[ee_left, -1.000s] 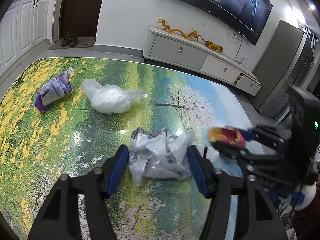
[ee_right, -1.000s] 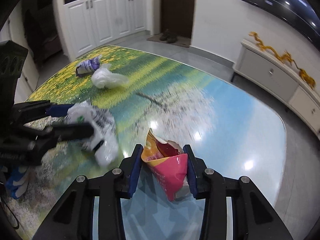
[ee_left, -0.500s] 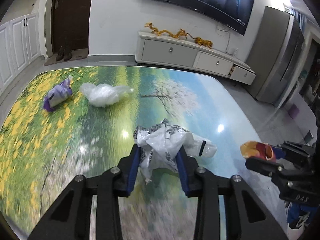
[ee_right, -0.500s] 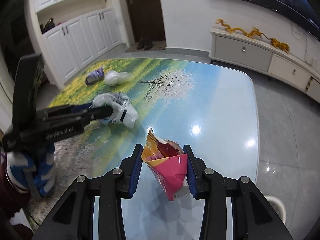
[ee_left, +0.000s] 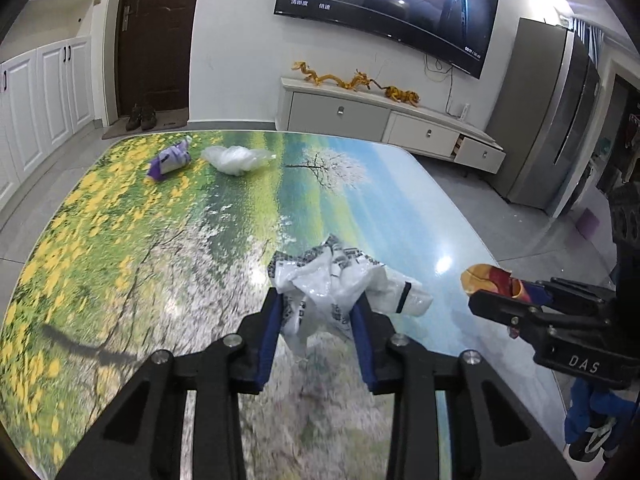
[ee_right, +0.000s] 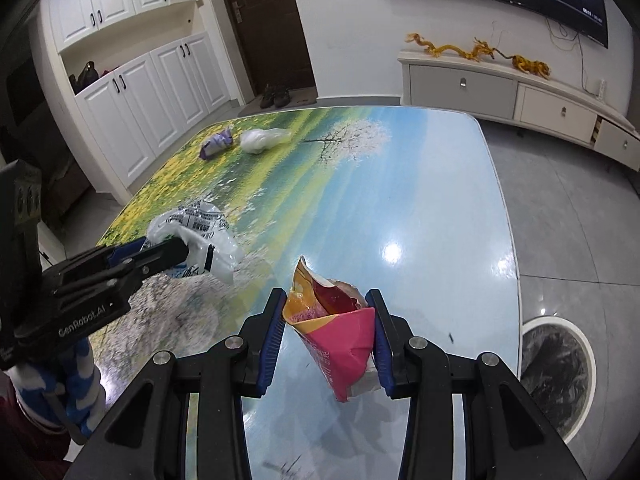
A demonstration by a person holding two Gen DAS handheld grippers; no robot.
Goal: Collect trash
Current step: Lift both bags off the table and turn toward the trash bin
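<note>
A glossy rectangular table printed with a landscape of yellow flowers, green meadow and a white blossoming tree [ee_left: 168,264] [ee_right: 436,216] fills the near field in both views, with bright ceiling-light reflections on its blue part. It stands on a grey tiled floor in a living room.

The left gripper [ee_left: 318,300] [ee_right: 160,250] is clamped on a crumpled white plastic bag with black printed text [ee_left: 332,280] [ee_right: 200,232]; the bag sits pinched between the two blue pads, its loose end spilling past the right fingertip and hanging above the tabletop. The right gripper [ee_right: 326,306] [ee_left: 504,292] is closed on a torn pink and orange snack wrapper [ee_right: 336,324] [ee_left: 490,278], which stands with its open mouth upward between the pads and its pointed bottom hanging below them, above the table. The two grippers are side by side, well apart, each visible in the other's view.

To the right of the table, on the floor, stands a round bin lined with a dark bag [ee_right: 556,384], near the table edge.

At the far end of the table lie a crumpled purple and white wrapper [ee_left: 170,158] [ee_right: 218,144] and, just beside it, a clear scrunched plastic bag [ee_left: 238,158] [ee_right: 262,138]. Nothing lies between them and the grippers.

Beyond stand a white low cabinet with drawers [ee_left: 384,118] [ee_right: 500,88] carrying golden dragon figurines [ee_left: 352,80] [ee_right: 476,50], a wall-mounted curved television [ee_left: 384,4], a dark brown door [ee_left: 154,36], white cupboards [ee_right: 148,80] and a grey refrigerator [ee_left: 548,120].
</note>
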